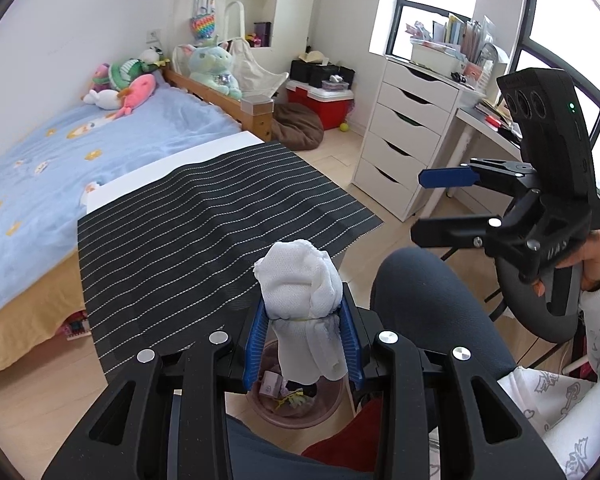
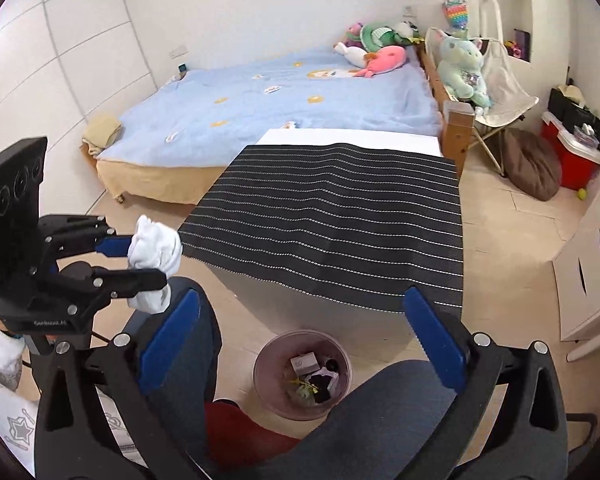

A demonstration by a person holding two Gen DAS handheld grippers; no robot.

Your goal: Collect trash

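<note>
Left tongs (image 1: 304, 344) pinch white tissue wad (image 1: 300, 280); right tongs (image 2: 300, 344) gape, seemingly empty.

1. Wad (image 1: 300, 304) (image 2: 154, 258) – white crumpled tissue/cloth, cinched by a thin band at mid-height, grey stain on lower part; upright, clamped between blue pads, directly above bin.
2. Bin (image 1: 332, 404) (image 2: 266, 360) – round, pinkish, on floor; holds small box, dark scraps, yellow-green bits.

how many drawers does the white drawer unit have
5, stacked one above another on the white drawer unit under the window, beside the desk: top, second, third, fourth and bottom. None appears hidden.
</note>
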